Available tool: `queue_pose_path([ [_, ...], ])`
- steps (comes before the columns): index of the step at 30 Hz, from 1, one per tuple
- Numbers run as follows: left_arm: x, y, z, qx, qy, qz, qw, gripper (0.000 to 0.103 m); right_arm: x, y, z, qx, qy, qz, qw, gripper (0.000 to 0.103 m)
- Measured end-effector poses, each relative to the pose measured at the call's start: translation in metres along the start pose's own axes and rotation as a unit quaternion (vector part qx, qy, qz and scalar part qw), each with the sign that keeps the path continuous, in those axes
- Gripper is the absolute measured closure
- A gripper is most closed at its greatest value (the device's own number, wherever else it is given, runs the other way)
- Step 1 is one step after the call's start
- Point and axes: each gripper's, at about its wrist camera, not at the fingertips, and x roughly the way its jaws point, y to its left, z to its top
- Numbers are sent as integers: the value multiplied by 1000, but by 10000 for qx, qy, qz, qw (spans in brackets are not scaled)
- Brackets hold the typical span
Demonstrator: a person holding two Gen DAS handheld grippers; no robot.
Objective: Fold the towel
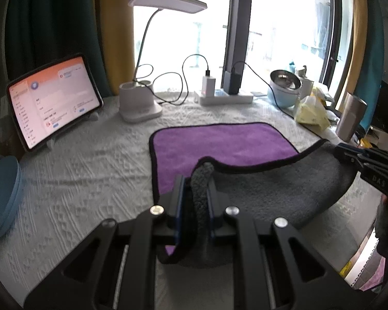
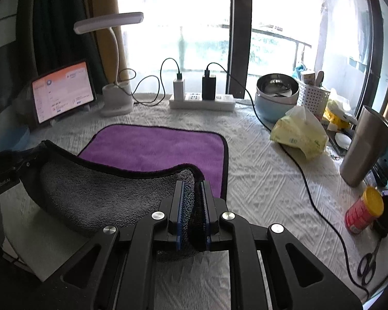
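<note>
Towel (image 1: 225, 142) mid-fold: near edge up in the air, far half flat on the table.

The left gripper (image 1: 195, 204) and right gripper (image 2: 192, 206) each have jaws clamped on a near corner, so the grey underside sags between them while the purple face lies toward the table's far edge. I'd say the first fold is about half done: the lifted edge has yet to go over and land on the far hem. Room looks decent straight ahead, but the lamp base (image 1: 138, 103) and power strip (image 2: 201, 102) line the far edge, with the tissue pack (image 2: 298, 135) and steel tumbler (image 2: 362, 149) crowding the right edge.
</note>
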Motion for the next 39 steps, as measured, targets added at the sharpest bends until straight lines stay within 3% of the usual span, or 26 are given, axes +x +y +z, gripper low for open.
queue_pose_path([
  [24, 37, 11, 56, 124, -398, 69, 9991, 87, 42, -18, 49, 236, -227, 162, 9993, 90],
  [39, 80, 19, 81, 169, -406, 99, 9990, 87, 88, -28, 76, 173, -245, 124, 9995, 90],
])
